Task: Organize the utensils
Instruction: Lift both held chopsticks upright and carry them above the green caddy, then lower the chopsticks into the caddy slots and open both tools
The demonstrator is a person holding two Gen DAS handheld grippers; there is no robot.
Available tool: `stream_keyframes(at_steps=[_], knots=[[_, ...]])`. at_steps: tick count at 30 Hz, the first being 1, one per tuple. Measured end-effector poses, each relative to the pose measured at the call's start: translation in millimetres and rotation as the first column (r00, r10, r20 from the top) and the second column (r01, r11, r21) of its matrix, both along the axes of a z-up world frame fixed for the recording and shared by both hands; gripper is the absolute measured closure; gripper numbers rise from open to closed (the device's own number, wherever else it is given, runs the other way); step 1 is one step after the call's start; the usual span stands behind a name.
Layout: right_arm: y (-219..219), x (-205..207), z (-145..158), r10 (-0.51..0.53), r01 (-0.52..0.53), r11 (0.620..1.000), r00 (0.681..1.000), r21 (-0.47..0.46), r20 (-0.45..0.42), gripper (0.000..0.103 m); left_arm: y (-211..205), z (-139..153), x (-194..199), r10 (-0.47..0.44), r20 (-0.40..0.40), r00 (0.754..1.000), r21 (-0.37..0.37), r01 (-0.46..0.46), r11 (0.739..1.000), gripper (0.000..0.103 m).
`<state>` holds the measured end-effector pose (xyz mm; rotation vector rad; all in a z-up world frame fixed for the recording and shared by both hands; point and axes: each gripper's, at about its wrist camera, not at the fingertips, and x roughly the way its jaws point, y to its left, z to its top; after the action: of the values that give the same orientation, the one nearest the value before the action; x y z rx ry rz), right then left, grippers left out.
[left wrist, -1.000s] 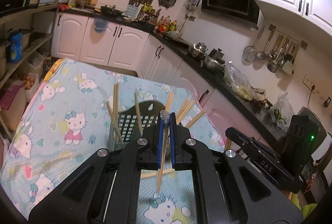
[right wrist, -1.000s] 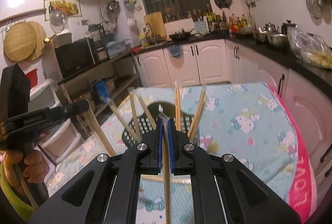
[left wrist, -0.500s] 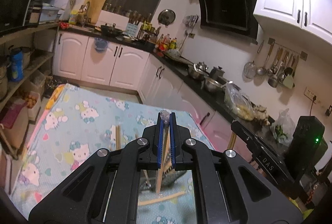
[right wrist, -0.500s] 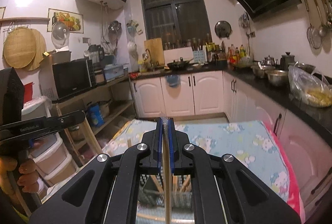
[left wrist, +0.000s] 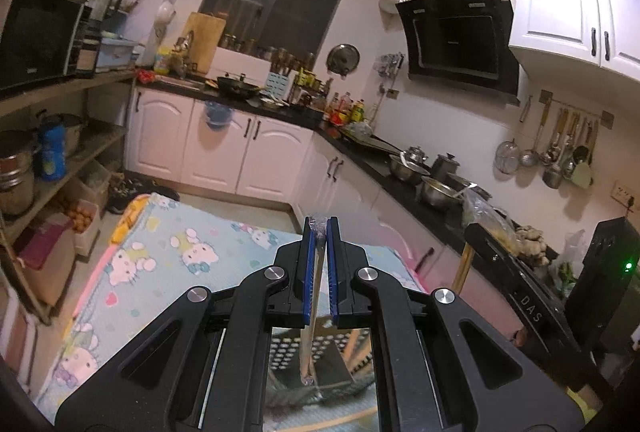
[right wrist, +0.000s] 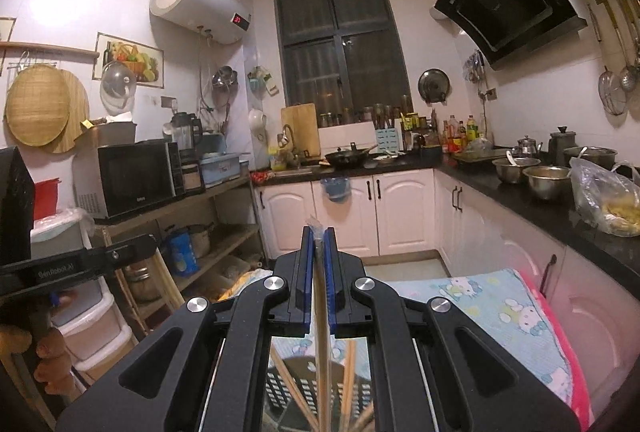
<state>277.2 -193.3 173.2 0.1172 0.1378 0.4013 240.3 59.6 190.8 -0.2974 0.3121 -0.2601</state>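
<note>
Both claws (left wrist: 319, 228) (right wrist: 319, 232) clamped on chopsticks (left wrist: 310, 332) (right wrist: 321, 352), above perforated basket (right wrist: 296, 388), table edge (right wrist: 568, 352) nr.

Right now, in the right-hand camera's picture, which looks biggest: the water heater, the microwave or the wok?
1. Microwave and water heater: too alike to rank.
2. Wok, clearly smallest, though it stands farther away.

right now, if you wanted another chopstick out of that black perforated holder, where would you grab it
Probably by the free upper end of a chopstick, coming from above: the sticks stand leaning in the black perforated holder, tops fanned apart, lower ends hidden inside.
</note>
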Motion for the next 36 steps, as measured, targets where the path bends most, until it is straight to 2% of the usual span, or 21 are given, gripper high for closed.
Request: stream_keyframes(at_steps=[6, 16, 24, 36], knots=[[15.5, 12.3, -5.2, 0.001, -0.002, 1.000, 0.999, 0.015, 0.044, 0.097, 0.8, -12.2, 10.4, 0.024, -0.011, 1.000, 0.015, -0.024, 1.000, 0.102], [29.7, 33.6, -24.1, -0.008, 0.007, 1.000, 0.998, 0.016, 0.055, 0.097, 0.6, -30.8, 24.8, 0.027, -0.043, 0.999, 0.026, -0.026, 0.999, 0.102], [39.7, 45.6, -53.4, -0.029, 0.030, 1.000, 0.999, -0.008, 0.031, 0.097, -2.3, -50.9, 32.3, 0.015, -0.081, 0.997, 0.022, -0.013, 1.000, 0.102], [33.1, 45.0, -80.5, -0.046, 0.046, 0.999, 0.999, -0.008, -0.012, 0.097, -10.8, -67.6, 31.9, -0.003, -0.108, 0.994, 0.051, 0.009, 0.999, 0.102]])
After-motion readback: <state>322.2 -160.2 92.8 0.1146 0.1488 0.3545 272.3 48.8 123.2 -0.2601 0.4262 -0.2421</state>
